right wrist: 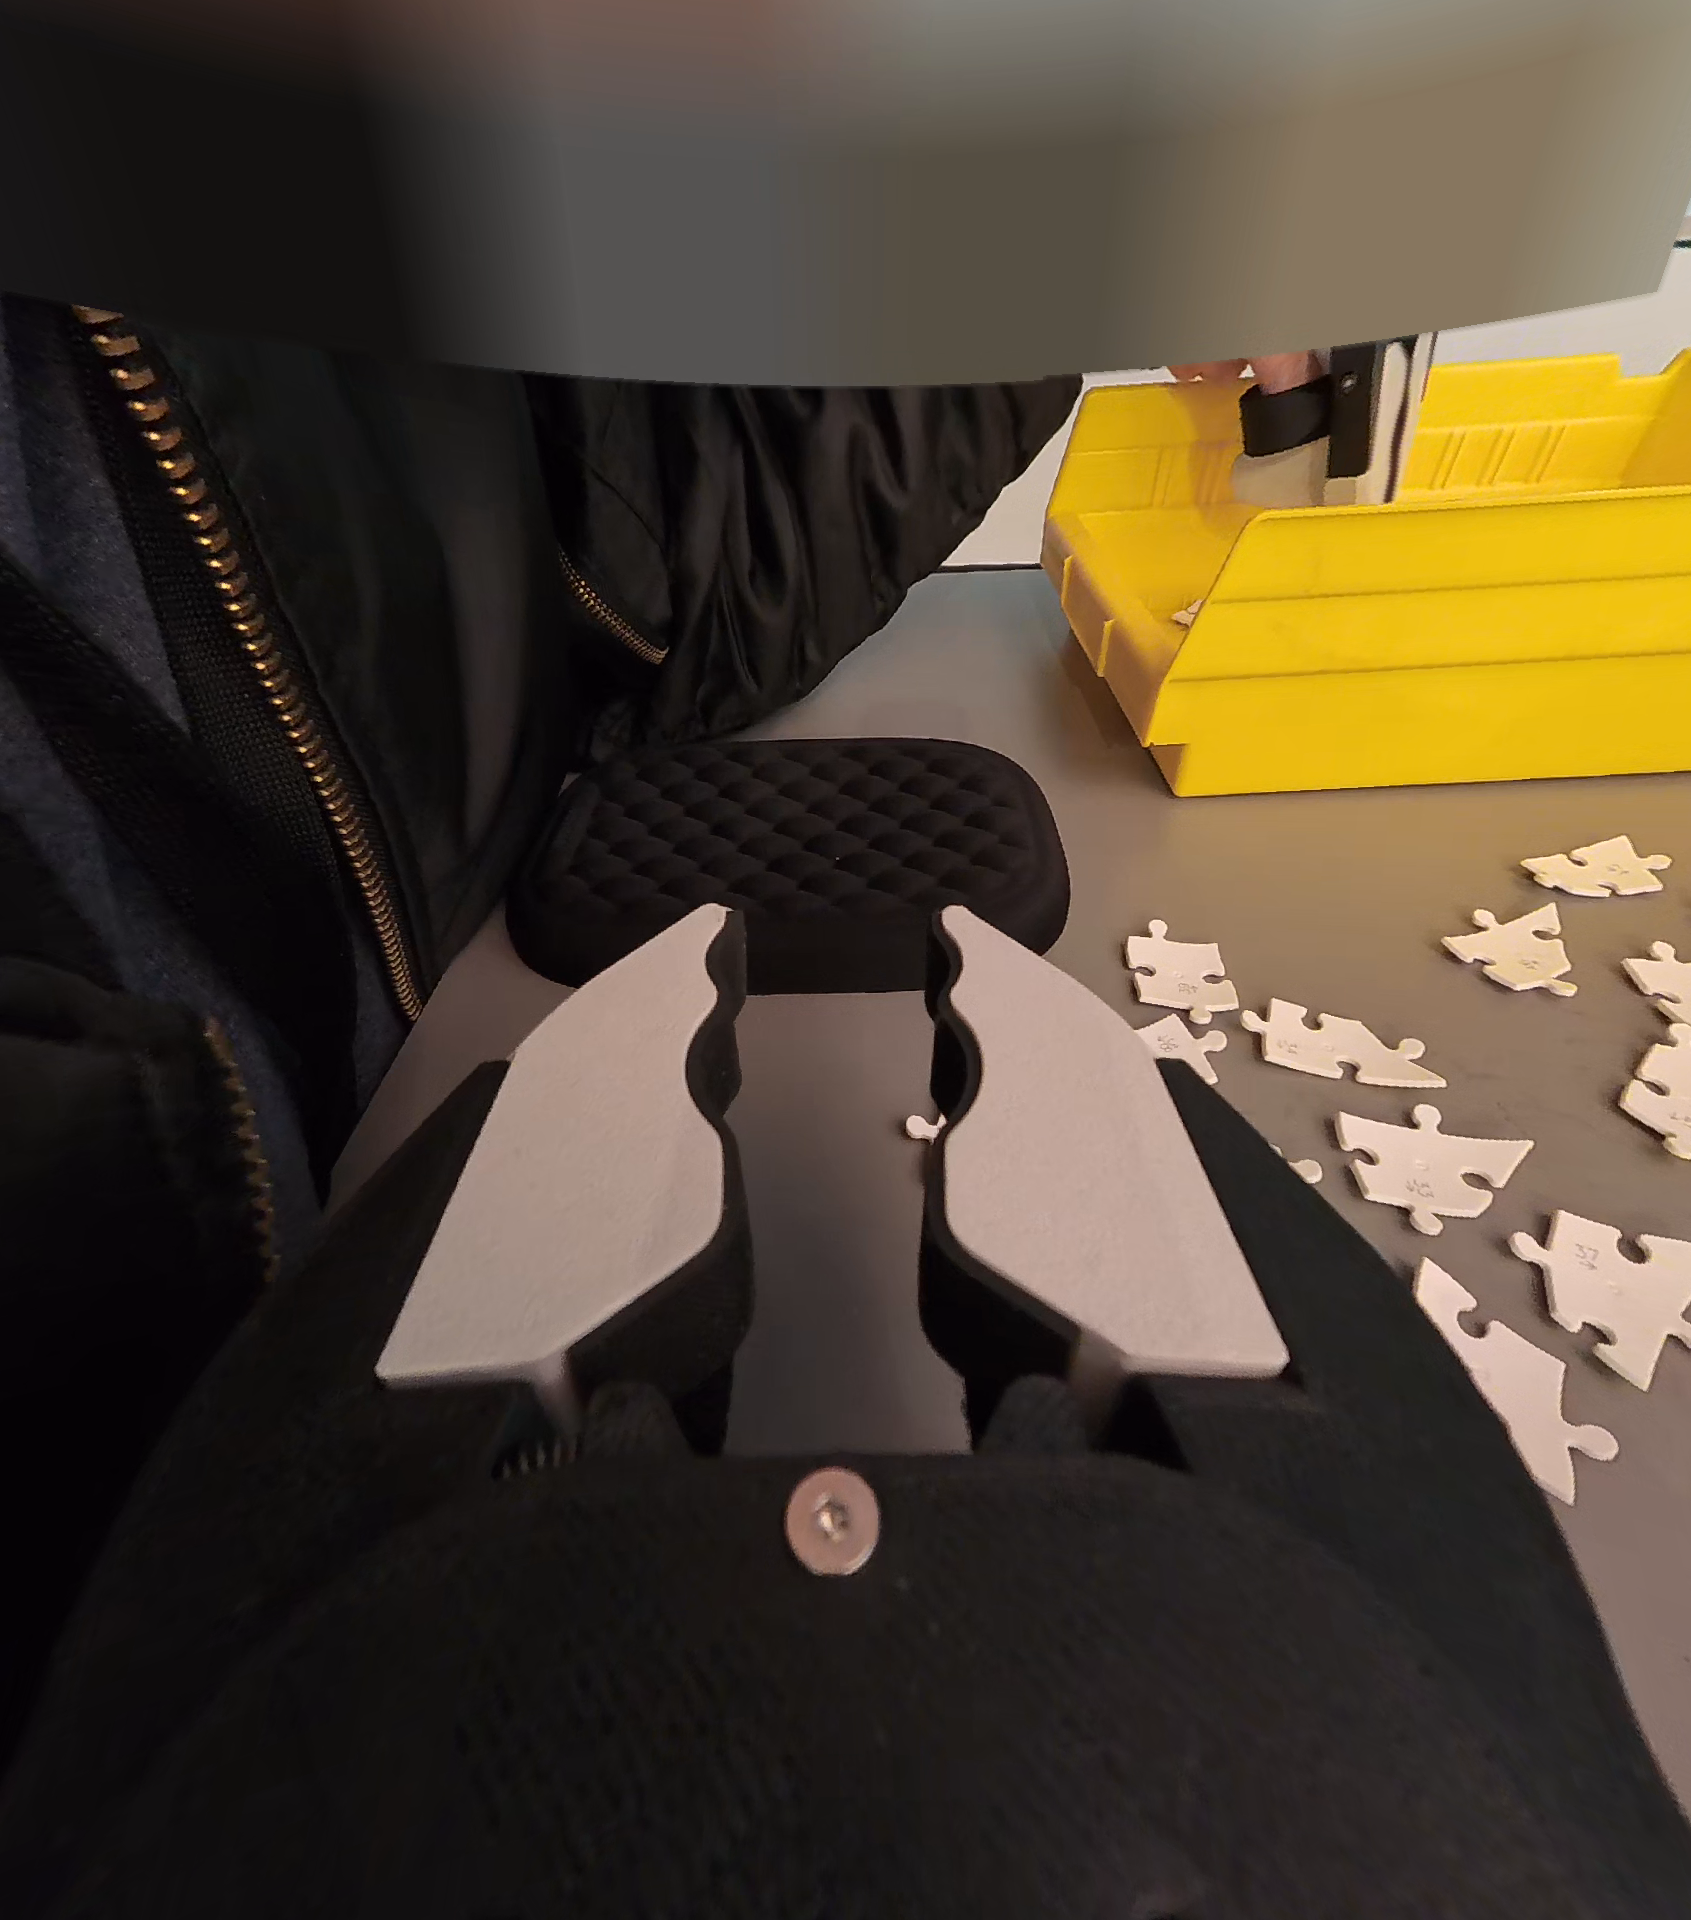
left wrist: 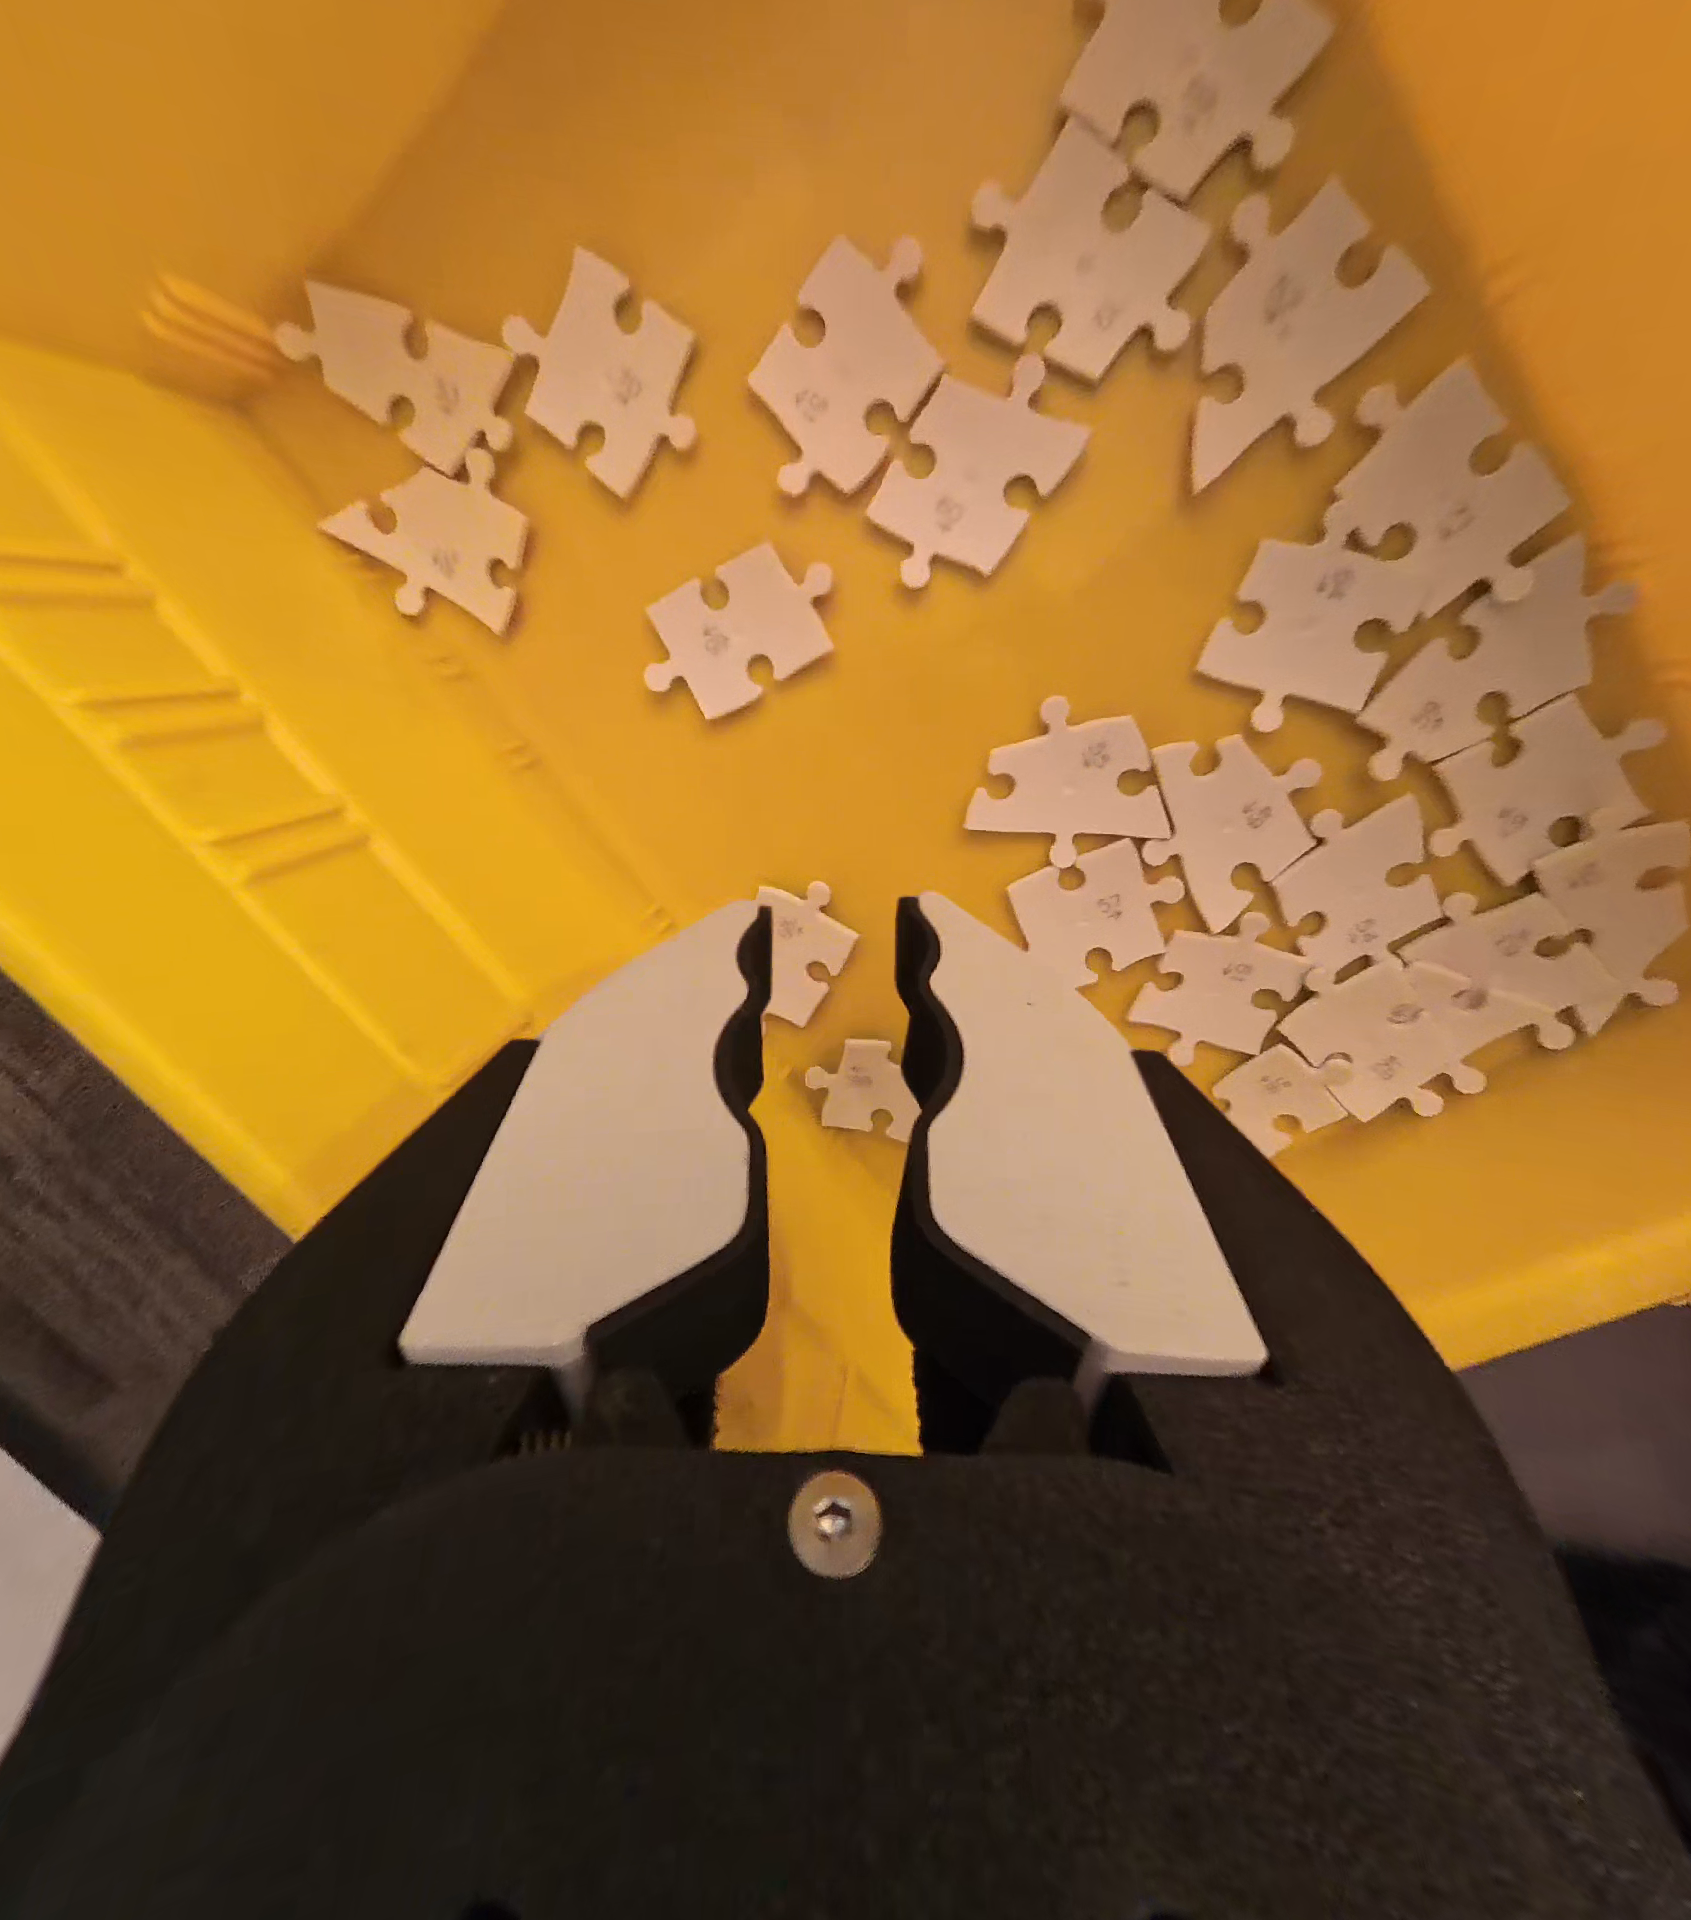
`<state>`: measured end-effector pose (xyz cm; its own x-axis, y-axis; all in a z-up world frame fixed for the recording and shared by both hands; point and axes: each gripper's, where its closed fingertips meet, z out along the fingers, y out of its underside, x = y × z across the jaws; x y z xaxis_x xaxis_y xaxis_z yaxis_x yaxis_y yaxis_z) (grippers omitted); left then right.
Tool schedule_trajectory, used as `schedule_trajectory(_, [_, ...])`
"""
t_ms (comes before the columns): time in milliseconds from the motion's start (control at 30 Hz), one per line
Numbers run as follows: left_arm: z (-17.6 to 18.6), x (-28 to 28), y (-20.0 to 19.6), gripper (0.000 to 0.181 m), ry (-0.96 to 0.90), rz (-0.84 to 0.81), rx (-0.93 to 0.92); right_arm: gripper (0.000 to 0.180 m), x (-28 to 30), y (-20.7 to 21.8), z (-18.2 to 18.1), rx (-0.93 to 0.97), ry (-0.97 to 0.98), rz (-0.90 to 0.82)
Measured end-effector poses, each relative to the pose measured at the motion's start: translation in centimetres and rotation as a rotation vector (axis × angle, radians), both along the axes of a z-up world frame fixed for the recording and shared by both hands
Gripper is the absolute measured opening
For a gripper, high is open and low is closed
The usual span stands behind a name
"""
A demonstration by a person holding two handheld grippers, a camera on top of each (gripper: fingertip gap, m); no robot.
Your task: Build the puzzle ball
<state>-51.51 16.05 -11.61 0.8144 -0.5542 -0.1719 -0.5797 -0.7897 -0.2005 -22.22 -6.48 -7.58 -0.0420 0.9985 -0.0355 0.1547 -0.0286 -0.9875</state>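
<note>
Over the yellow bin [left wrist: 197,831], the left gripper [left wrist: 833,920] hangs with fingers narrowly parted and empty, two small puzzle pieces [left wrist: 810,951] just below. Beside the bin, more pieces [right wrist: 1423,1158] litter the desk [right wrist: 1340,852] near the empty, moderately parted right gripper [right wrist: 836,935]. Flat pieces may slip, or overlapping neighbours lift together.

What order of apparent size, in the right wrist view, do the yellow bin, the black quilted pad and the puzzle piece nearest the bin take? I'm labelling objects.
1. Yellow bin, partly cut off by the frame edge.
2. Black quilted pad.
3. Puzzle piece, clearly smallest.
The bin lies farther off, so the order holds.
</note>
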Motion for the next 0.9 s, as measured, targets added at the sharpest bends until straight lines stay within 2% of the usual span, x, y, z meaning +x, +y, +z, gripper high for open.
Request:
schedule_trajectory(100, [0.0, 0.6, 0.1, 0.022, -0.064, 0.058, -0.015, 0.034, 0.0, 0.0, 0.0, 0.0, -0.001, 0.002])
schedule_trajectory(367, [0.2, -0.2, 1.1, 0.017, -0.222, 0.427, -0.05, 0.034, 0.0, -0.1, 0.0, 0.0, -0.002, 0.004])
schedule_trajectory(467, [-0.4, -0.4, 0.6, 0.019, -0.196, 0.476, -0.094, 0.034, 0.0, -0.1, 0.0, 0.001, -0.001, 0.004])
schedule_trajectory(700, [-1.7, -0.5, 0.3, 0.036, -0.066, 0.523, -0.13, 0.034, 0.0, -0.2, 0.0, 0.003, -0.004, 0.01])
schedule_trajectory(900, [-2.3, -0.9, 0.0, 0.035, -0.072, 0.606, -0.158, 0.034, 0.0, -0.3, 0.0, 0.003, -0.006, 0.014])
